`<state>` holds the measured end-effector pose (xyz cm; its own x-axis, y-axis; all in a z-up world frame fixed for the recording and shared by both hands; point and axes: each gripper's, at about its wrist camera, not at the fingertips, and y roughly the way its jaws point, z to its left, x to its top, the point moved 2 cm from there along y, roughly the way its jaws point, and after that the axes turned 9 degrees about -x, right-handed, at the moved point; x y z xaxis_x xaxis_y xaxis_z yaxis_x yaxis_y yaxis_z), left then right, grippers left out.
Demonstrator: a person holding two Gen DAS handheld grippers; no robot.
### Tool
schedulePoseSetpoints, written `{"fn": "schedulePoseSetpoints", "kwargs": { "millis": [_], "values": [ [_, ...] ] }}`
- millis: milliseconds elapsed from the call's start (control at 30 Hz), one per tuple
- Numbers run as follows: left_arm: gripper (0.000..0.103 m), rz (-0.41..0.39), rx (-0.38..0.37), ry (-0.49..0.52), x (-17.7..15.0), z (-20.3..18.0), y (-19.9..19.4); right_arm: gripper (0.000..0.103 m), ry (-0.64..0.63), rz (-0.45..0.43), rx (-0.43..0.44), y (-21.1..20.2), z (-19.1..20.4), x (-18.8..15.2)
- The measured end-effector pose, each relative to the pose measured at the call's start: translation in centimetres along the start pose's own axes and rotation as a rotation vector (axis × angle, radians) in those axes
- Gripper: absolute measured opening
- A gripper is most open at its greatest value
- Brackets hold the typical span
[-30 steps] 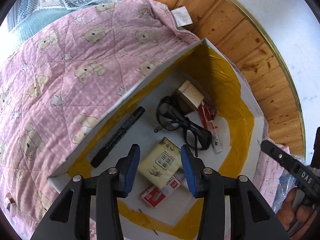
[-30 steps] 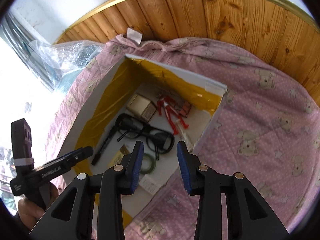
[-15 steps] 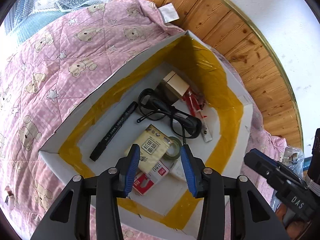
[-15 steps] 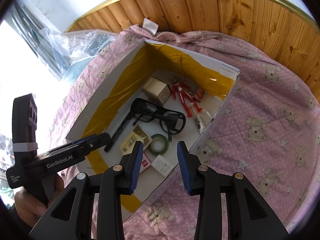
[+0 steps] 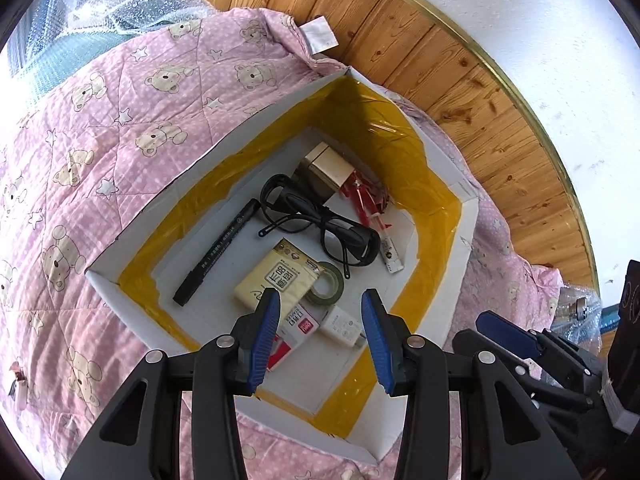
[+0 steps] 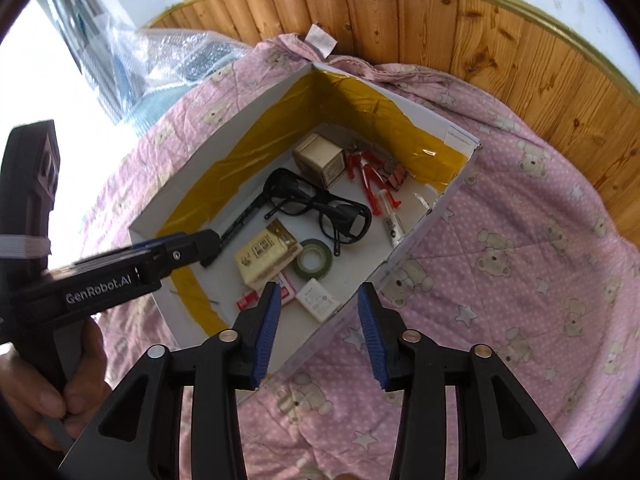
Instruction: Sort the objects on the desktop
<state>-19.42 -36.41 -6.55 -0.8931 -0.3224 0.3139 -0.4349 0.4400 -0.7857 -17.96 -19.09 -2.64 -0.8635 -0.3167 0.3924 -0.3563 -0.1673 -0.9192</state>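
A white box (image 5: 464, 216) (image 6: 456, 136) taped yellow inside rests on a pink bear quilt. It holds black glasses (image 5: 320, 224) (image 6: 320, 212), a black marker (image 5: 218, 252), a tissue pack (image 5: 276, 280) (image 6: 266, 254), a green tape roll (image 5: 330, 284) (image 6: 312, 260), a tan cube (image 5: 328, 168) (image 6: 320, 158), a red stapler box (image 5: 292, 330), a white adapter (image 5: 344, 326) (image 6: 318, 300) and red pieces (image 5: 364, 200) (image 6: 370, 180). My left gripper (image 5: 320, 312) hovers open over the box's near end. My right gripper (image 6: 318, 308) is open above the box's near corner.
The pink quilt (image 5: 100, 140) (image 6: 520, 260) spreads around the box. Bubble wrap (image 5: 100, 0) (image 6: 172, 60) lies at the far left. Wood panelling (image 5: 460, 80) and a white wall stand behind. A hand (image 6: 48, 392) holds the left gripper's handle.
Both grippers have drawn back and up from the box, so more of it and its contents shows. Both stay open and empty.
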Motion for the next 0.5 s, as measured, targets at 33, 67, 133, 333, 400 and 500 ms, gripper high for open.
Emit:
{"fn": "schedulePoseSetpoints", "kwargs": {
  "millis": [33, 67, 133, 333, 400, 500],
  "values": [
    [0.044, -0.002, 0.000, 0.001, -0.1, -0.1, -0.1, 0.046, -0.011, 0.000, -0.011, -0.1, 0.1, -0.1],
    [0.044, -0.004, -0.002, 0.003, -0.2, -0.3, -0.3, 0.049, -0.022, 0.002, -0.025, -0.2, 0.3, -0.2],
    [0.044, -0.008, -0.001, 0.007, -0.4, -0.5, -0.6, 0.049, -0.034, 0.009, -0.059, -0.3, 0.4, -0.6],
    [0.044, -0.008, -0.004, 0.014, -1.3, -1.1, -1.6, 0.049, -0.035, 0.021, -0.060, -0.9, 0.6, -1.4],
    [0.044, -0.009, -0.002, 0.012, -1.8, -1.1, -2.0, 0.049, -0.044, 0.022, -0.070, -1.2, 0.8, -1.7],
    [0.044, -0.011, -0.004, 0.010, -2.5, -1.2, -2.7, 0.049, -0.049, 0.022, -0.071, -1.6, 1.0, -2.1]
  ]
}}
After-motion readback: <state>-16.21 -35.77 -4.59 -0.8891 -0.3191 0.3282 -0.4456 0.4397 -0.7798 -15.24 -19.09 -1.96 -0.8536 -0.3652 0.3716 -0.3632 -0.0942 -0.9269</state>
